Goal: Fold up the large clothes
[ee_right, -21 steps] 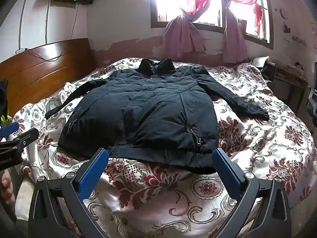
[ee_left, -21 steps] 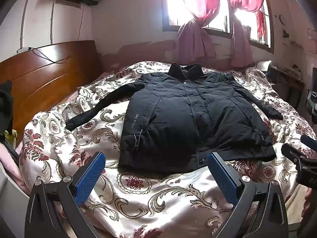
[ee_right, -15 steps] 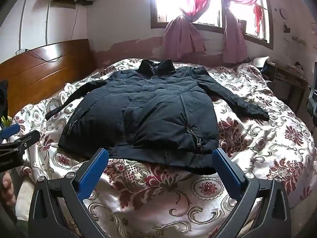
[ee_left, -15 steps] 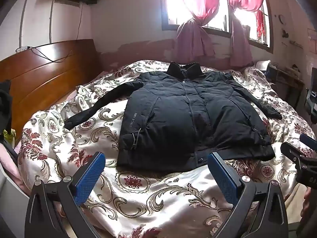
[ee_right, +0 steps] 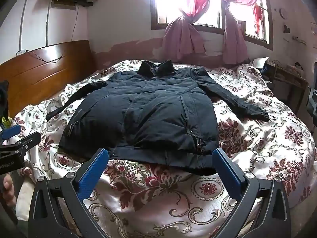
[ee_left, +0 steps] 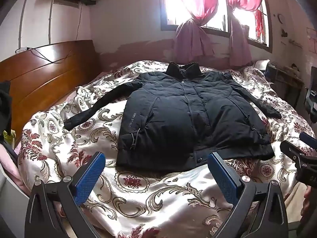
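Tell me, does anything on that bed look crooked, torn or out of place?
Nothing stands out. The black jacket lies flat and closed on the floral bedspread, both sleeves spread outward. Only the bedspread is rumpled near the wooden headboard.

Left gripper [ee_left: 156,163] and right gripper [ee_right: 160,158] both tilt downward, jaws wide and empty (blue pads facing inward); a hand [ee_right: 9,190], probably the left, shows at 8 o'clock.

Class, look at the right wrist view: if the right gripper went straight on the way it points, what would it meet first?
Probably the hem of the black jacket, between the open fingers of the right gripper; depth is uncertain.
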`<state>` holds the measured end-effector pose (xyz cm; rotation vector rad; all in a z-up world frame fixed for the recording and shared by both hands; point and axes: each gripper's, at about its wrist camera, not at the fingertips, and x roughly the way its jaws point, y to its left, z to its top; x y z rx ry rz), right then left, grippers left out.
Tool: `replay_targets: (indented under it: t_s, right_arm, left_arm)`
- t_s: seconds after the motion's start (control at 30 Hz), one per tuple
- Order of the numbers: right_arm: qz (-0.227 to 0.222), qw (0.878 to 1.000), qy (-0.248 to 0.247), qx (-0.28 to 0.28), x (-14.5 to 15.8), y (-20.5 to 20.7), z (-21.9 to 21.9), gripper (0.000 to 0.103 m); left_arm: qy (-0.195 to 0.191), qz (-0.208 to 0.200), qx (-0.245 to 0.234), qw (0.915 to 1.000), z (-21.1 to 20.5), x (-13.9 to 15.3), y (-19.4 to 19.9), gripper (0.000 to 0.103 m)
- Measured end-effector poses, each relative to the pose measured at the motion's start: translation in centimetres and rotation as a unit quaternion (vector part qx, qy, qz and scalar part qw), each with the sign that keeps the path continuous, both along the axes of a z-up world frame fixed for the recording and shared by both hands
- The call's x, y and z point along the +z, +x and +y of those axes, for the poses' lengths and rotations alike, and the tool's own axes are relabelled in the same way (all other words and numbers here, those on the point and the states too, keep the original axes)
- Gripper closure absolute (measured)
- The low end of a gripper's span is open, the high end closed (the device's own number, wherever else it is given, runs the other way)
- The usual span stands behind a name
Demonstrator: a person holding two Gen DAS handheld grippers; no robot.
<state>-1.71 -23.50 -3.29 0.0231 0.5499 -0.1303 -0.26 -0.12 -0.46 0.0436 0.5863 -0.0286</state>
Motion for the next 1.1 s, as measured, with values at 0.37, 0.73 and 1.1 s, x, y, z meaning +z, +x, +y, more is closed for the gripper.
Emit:
replay_targets:
  t_s: [0.37,0.73,1.1]
  right_arm:
    - [-0.001,1.0,0.0,0.0,0.03,-0.07,0.01,0.001]
    - [-0.002,1.0,0.0,0.001,0.05,-0.15,-0.03,0.001]
    - [-0.003,1.0,0.0,0.001,0.02,-0.18,-0.11,0.001]
  left_arm:
    - [0.001,0.0,0.0,1.0,-0.16,0.12,0.07,0.0]
    - [0.001,-0.001,0.0,1.0,-0.62,0.1,-0.3,0.0]
    - [0.001,-0.001,-0.002,1.0,-0.56,0.65,-0.15,0.0]
